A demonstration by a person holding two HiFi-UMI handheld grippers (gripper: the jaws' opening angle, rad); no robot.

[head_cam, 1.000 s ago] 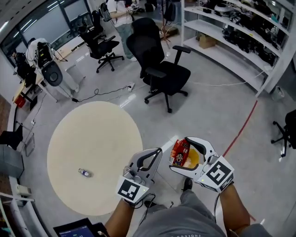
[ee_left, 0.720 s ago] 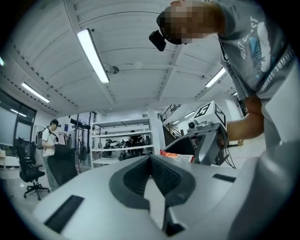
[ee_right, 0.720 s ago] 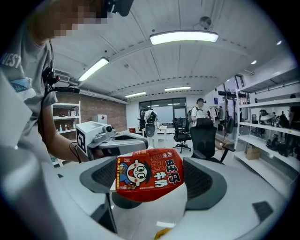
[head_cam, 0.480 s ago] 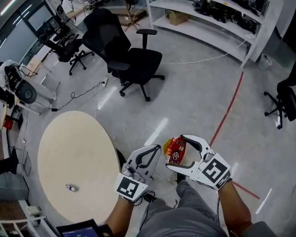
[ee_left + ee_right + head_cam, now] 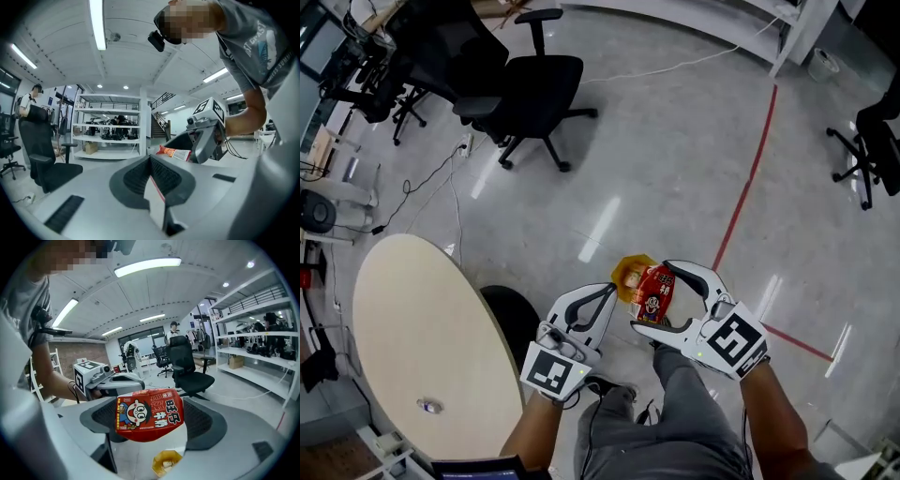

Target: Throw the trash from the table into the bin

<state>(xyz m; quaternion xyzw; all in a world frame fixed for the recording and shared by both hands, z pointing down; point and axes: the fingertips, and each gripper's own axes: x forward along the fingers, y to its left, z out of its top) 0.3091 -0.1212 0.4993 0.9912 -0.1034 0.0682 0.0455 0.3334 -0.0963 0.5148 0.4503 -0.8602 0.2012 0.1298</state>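
The right hand-held gripper [image 5: 654,296] pinches a red snack packet [image 5: 149,420] between its jaws, above the grey floor [image 5: 675,141]. Just beside it is the left hand-held gripper [image 5: 607,292], its jaws pressed together with nothing in them. On the round worktop [image 5: 412,309] at the left lies one small bottle [image 5: 428,406].
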